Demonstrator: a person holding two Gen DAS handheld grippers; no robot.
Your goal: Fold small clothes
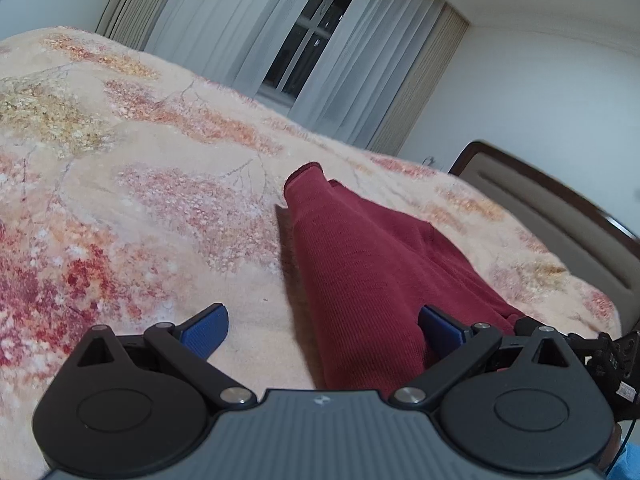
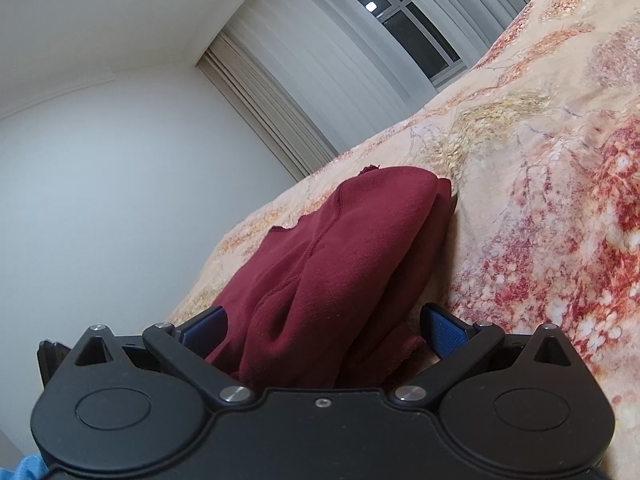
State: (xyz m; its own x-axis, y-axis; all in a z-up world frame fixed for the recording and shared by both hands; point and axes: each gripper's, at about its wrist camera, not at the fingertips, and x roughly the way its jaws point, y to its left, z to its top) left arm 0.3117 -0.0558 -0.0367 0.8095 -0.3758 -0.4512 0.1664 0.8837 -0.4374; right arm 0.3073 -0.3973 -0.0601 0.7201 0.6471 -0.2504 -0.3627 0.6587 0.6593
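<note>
Two low, close wrist views sharing the red garment (image 1: 360, 264), bed (image 1: 140, 200)

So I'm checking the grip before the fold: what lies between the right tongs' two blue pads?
In the right wrist view, the bunched near end of the dark red garment fills the gap between the open right tongs, lying on the floral blanket.

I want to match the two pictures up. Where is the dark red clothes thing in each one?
Left wrist view: the dark red garment lies right of centre on the bedspread, running down between the open left gripper fingers.
Right wrist view: it sits at centre, bunched up, filling the gap of the open right gripper.
Shared landmark: the window with pale curtains, at the top of both pictures.
</note>
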